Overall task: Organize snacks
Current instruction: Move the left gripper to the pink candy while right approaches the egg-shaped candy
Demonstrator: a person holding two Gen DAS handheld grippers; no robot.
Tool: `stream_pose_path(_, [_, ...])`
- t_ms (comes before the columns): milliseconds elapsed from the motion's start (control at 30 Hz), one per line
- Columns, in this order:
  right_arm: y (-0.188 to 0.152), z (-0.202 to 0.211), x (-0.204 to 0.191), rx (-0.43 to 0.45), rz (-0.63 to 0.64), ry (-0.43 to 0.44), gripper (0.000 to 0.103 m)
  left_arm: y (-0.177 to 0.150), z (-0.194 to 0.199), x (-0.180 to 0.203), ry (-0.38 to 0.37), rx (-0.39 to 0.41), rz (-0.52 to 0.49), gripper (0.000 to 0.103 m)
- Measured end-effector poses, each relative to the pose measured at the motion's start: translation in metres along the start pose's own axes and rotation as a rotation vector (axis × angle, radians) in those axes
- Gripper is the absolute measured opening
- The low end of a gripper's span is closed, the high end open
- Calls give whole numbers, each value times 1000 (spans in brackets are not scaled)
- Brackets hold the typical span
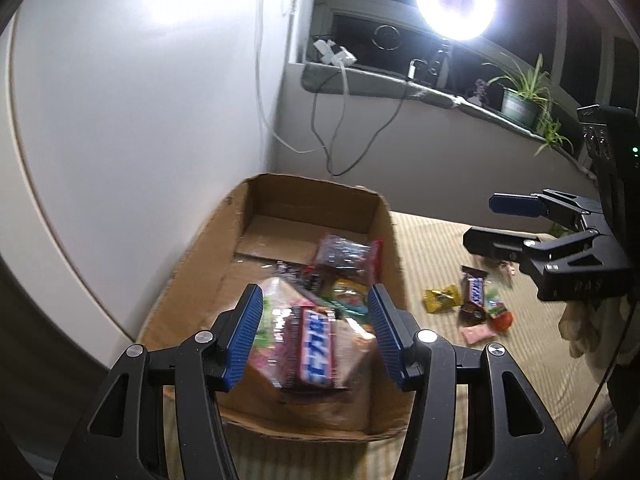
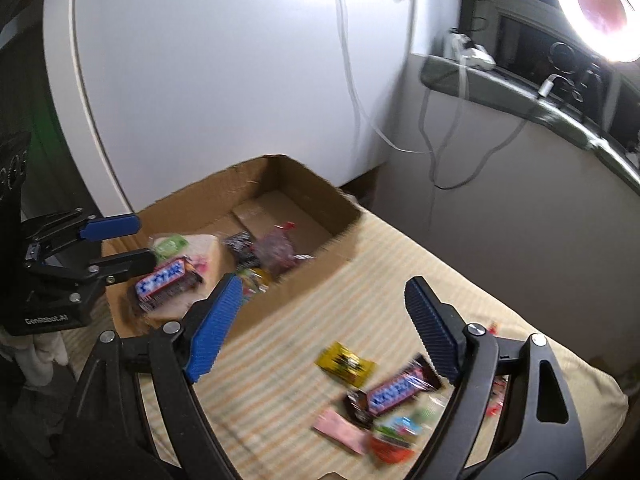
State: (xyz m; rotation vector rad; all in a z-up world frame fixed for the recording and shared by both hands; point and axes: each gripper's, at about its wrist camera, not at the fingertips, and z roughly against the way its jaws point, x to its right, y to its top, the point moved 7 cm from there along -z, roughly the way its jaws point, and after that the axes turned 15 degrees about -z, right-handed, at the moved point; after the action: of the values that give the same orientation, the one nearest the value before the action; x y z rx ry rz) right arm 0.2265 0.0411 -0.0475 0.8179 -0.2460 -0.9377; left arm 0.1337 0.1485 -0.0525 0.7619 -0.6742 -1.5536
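Beside the wall, on my striped cloth (image 2: 280,360), sits the cardboard box (image 1: 384,220), with a ring lamp (image 1: 454,0) and a potted plant (image 1: 520,100) on the sill behind. Inside the box lie wrapped snacks, a Snickers bar (image 1: 316,346) on top of a clear bag. More snacks lie loose on the cloth just right of the box: a second Snickers (image 2: 400,392), a yellow packet (image 2: 346,362), a pink one (image 2: 340,432). My left gripper (image 1: 316,332) hovers over the box, jaws wide apart, gripping nothing. My right gripper (image 2: 320,332) hangs above the loose pile, equally spread and empty.
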Motion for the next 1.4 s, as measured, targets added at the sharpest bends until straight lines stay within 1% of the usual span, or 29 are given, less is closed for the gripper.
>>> stream_pose_path(267, [-16,25,62,4,-85,-64,86,10,-4,50,-73,10,-53,54])
stream_pose_path(400, [-28,31,84,-12,-131,-68,86,12,-8,78,-120,3,-82,54])
stream_pose_path(533, [-45,34,99,-43,-165,-48,86,9,-16,104,-171,-18,-107,54])
stream_pose_path(633, [-59,32,104,-67,-182,-37,86,3,-24,123,-205,-40,-135,54])
stream_pose_path(733, [-71,27,104,-100,-202,-7,85,-2,-34,137,-239,-67,-151,53])
stream_pose_path(767, [-76,24,104,-112,-212,7,81,-3,-38,142,-253,-79,-154,52])
stream_pose_path(800, [-79,22,104,-125,-220,21,77,-5,-41,145,-263,-87,-157,48])
stream_pose_path(833, [-83,19,103,-142,-230,36,71,-6,-44,148,-275,-97,-161,45])
stream_pose_path(867, [-86,16,103,-159,-242,51,68,-7,-48,151,-282,-106,-167,45])
stream_pose_path(933, [-92,12,106,-180,-262,64,66,-8,-56,156,-289,-124,-184,44])
stream_pose_path(1033, [-98,3,108,-218,-296,87,58,-8,-66,160,-309,-144,-191,43])
stream_pose_path(1133, [-101,-5,110,-241,-327,109,58,-8,-76,164,-335,-161,-203,43])
stream_pose_path(1267, [-103,-15,111,-266,-358,137,58,-9,-87,168,-344,-175,-218,43])
stream_pose_path(1400, [-104,-23,114,-279,-374,140,58,-13,-97,172,-362,-197,-240,43])
